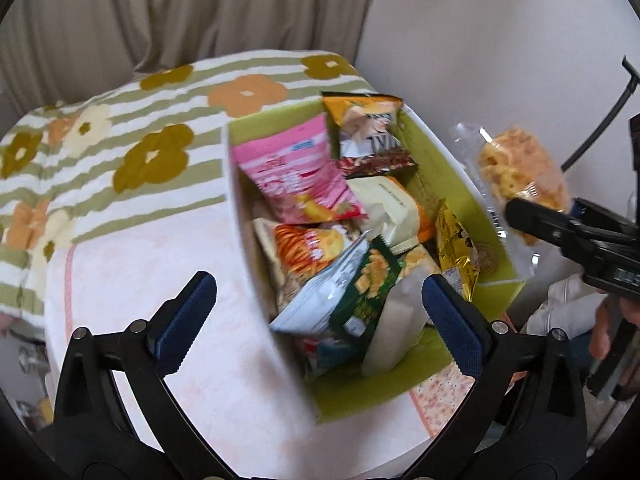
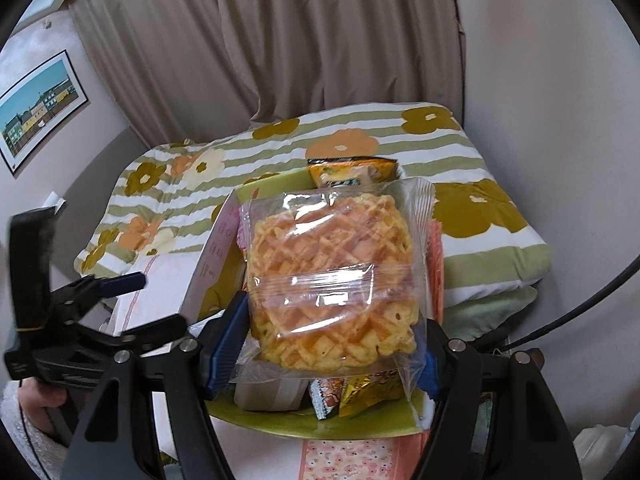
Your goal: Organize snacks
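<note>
Your white cardboard box with the lime-green lining (image 1: 440, 160) stands open on the pale pink cloth of the bed (image 1: 132, 264), near its right edge. The box is packed: a pink snack bag (image 1: 292, 168) leans against the left wall, an orange-yellow bag (image 1: 360, 112) stands at the far end, a cream pouch (image 1: 392, 204) lies in the middle, a gold foil packet (image 1: 456, 252) rests against the right wall, and a dark green bag (image 1: 368, 288) sits nearest you beside an orange striped bag (image 1: 308, 248). The packets overlap, and little lining shows between them.

To the left of the box the pink cloth lies bare as far as the green-striped flowered quilt (image 1: 120, 136). To the right, the box wall stands near the bed's edge, with the white room wall (image 1: 520, 40) just beyond.

Your left gripper (image 1: 320, 304) is spread wide and holds nothing; its left fingertip hangs over the cloth, its right one over the near end of the box.

Your right gripper (image 2: 332, 344) pinches a clear plastic packet of golden lattice waffle snack (image 2: 332, 280) by its lower sides, holding it upright above the box's right wall
</note>
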